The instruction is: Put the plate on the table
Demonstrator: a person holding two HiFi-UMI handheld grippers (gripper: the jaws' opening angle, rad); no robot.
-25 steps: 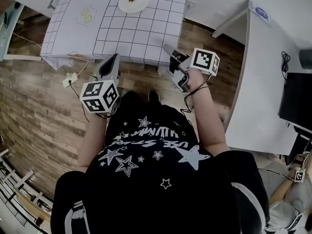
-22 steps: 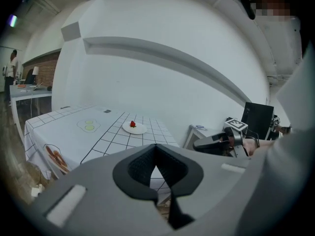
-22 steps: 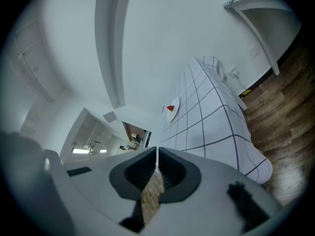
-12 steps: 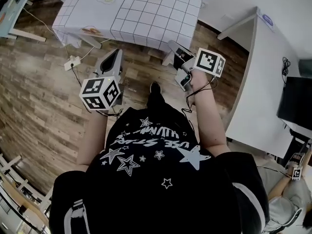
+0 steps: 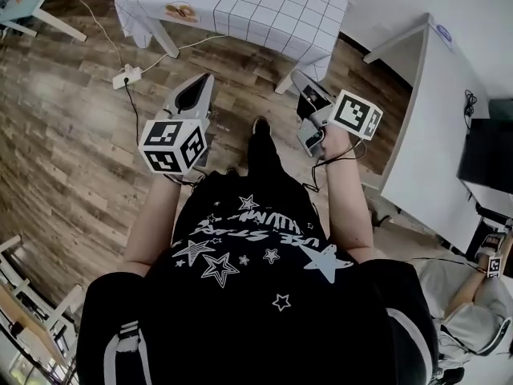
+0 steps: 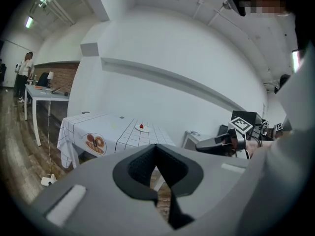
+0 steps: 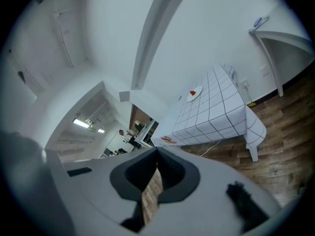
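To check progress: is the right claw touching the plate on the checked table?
Apart. The right gripper view shows the right claw shut and empty, with the plate far off on the table.

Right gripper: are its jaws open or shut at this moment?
Shut and empty. In the right gripper view, the right gripper has its two jaw tips touching, with nothing between them.

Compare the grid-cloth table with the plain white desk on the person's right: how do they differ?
The grid-cloth table is draped in a checked cloth with a printed picture; the white desk has a bare, plain top. The table carries a plate with something red on it; the desk shows a cable. Both are white and stand on the wood floor.
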